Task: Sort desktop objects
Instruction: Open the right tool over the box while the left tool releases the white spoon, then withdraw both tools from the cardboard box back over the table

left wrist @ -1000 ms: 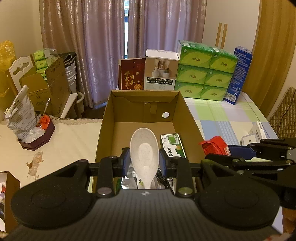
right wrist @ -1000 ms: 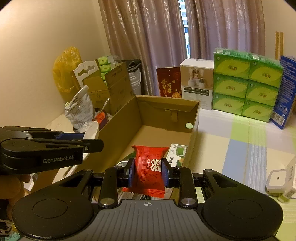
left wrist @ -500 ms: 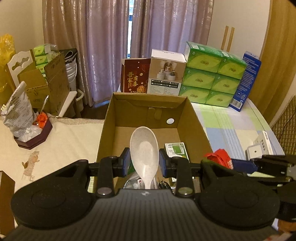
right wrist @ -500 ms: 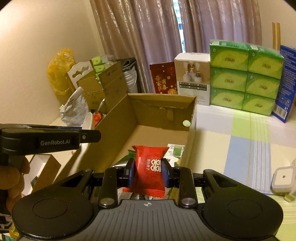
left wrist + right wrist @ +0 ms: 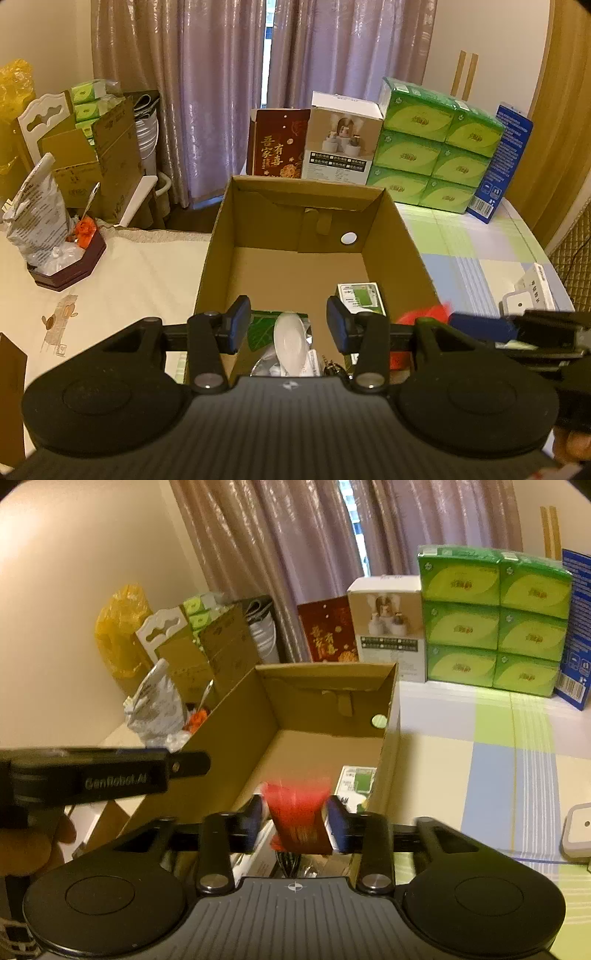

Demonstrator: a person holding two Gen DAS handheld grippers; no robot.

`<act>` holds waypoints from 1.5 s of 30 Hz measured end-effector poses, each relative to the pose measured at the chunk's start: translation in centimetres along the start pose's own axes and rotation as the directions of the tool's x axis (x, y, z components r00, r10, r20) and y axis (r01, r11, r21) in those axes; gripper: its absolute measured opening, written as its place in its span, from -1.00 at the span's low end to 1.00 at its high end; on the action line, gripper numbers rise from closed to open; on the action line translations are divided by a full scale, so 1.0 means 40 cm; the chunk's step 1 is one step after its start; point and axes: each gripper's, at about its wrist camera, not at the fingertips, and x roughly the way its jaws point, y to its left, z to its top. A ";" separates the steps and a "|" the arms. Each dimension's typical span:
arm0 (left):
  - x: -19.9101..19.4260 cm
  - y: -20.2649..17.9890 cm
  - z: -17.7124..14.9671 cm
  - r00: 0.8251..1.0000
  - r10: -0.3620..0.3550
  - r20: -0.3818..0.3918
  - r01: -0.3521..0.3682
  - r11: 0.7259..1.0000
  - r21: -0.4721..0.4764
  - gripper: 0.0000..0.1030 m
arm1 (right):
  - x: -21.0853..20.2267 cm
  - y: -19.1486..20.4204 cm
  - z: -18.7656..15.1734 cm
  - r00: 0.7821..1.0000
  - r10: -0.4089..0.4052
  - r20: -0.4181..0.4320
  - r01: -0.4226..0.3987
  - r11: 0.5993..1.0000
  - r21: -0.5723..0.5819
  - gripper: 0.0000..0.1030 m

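An open cardboard box (image 5: pixel 402 236) stands on the table, also in the right wrist view (image 5: pixel 236 727). My left gripper (image 5: pixel 288 325) is open above the box's near end. The white spoon (image 5: pixel 290 341) lies below it in the box, on a green leaf packet (image 5: pixel 260 328). A green and white small box (image 5: pixel 360 297) lies inside too. My right gripper (image 5: pixel 297 818) is at the box's right near corner, jaws widened, with a blurred red packet (image 5: pixel 297 812) between them. That packet shows as a red blur in the left wrist view (image 5: pixel 424 317).
Green tissue packs (image 5: pixel 432 144), a white box (image 5: pixel 341 140), a dark red box (image 5: pixel 279 146) and a blue box (image 5: pixel 504 155) stand behind. A dark tray with bags (image 5: pixel 62 266) sits left. A white device (image 5: pixel 578 829) lies right on the checked cloth.
My left gripper opened and the spoon dropped into the box. My right gripper's jaws spread and the red packet blurs as it slips down.
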 end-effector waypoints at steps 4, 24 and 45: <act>-0.012 0.005 -0.009 1.000 0.002 0.005 -0.002 1.000 -0.002 -0.18 | -0.011 -0.006 0.003 1.000 0.001 0.008 -0.001 1.000 0.004 -0.01; -0.104 -0.031 -0.055 1.000 0.007 0.006 -0.007 1.000 0.005 0.21 | -0.135 -0.020 -0.016 0.999 -0.035 0.023 0.035 0.999 0.011 0.16; -0.280 -0.114 -0.086 0.998 0.012 0.063 -0.014 0.999 0.034 0.90 | -0.360 -0.087 -0.082 0.993 -0.100 0.067 0.098 0.995 0.035 0.46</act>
